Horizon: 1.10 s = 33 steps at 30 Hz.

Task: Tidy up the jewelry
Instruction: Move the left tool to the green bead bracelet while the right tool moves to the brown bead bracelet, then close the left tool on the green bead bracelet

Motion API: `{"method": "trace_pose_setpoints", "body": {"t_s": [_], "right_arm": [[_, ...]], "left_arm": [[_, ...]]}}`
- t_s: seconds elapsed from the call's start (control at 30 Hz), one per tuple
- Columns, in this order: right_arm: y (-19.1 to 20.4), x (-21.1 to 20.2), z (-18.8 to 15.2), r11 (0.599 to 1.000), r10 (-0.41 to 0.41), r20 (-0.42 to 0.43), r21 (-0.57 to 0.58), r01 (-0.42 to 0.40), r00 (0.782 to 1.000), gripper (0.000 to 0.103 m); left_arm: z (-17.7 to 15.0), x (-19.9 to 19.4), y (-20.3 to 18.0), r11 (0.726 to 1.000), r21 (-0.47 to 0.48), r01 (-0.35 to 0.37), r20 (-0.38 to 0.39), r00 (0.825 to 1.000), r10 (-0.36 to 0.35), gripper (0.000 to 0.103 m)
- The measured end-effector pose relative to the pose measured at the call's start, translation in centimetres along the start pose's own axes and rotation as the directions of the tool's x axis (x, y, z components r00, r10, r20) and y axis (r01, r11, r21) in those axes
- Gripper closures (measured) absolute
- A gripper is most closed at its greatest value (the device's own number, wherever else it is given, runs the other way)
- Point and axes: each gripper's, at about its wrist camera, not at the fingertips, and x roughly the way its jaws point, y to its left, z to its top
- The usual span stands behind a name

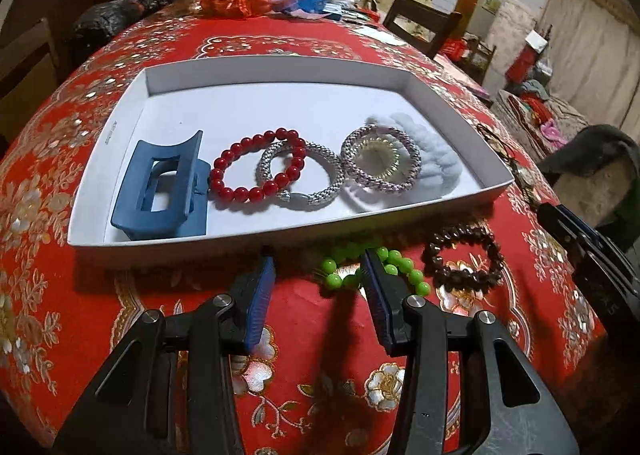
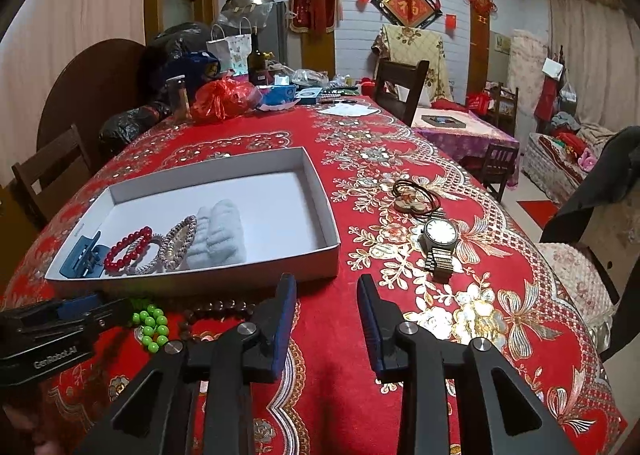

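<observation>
Fingers, left (image 1: 320, 255): you held them apart, unclenched, straddling the green beads (image 1: 376, 269) on the bench (image 1: 320, 335), just outside the tray (image 1: 280, 243). Fingers, right (image 2: 326, 283): parted, empty. Tray held clip (image 1: 160, 187), red beads (image 1: 260, 165), three more bands. Outside: brown beads (image 1: 464, 259), watch (image 2: 440, 245). Step: picking up the green beads. Next, likely: clench, lift over the rim.

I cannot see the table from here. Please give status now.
Left gripper open over green bead bracelet, nothing held. Right gripper open, empty. White tray half filled. Brown bead bracelet and watch outside tray.
</observation>
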Motion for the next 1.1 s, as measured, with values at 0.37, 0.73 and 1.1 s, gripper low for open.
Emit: {"method": "trace_pose_setpoints", "body": {"t_s": [0.37, 0.73, 1.1], "right_arm": [[0.1, -0.2, -0.2, 1.0, 0.004, -0.005, 0.001, -0.004, 1.0, 0.073], [0.1, 0.0, -0.2, 0.997, 0.081, -0.016, 0.0, -0.081, 0.997, 0.073], [5.7, 2.9, -1.1, 0.873, 0.393, -0.257, -0.198, -0.446, 0.883, 0.073]], "left_arm": [[0.3, 0.9, -0.5, 0.994, 0.056, -0.094, -0.018, 0.995, 0.095, 0.06], [-2.1, -0.9, -0.4, 0.972, 0.237, 0.003, -0.038, 0.999, 0.006, 0.095], [-2.4, -2.1, 2.3, 0.984, 0.087, 0.154, -0.058, 0.987, -0.149, 0.095]]}}
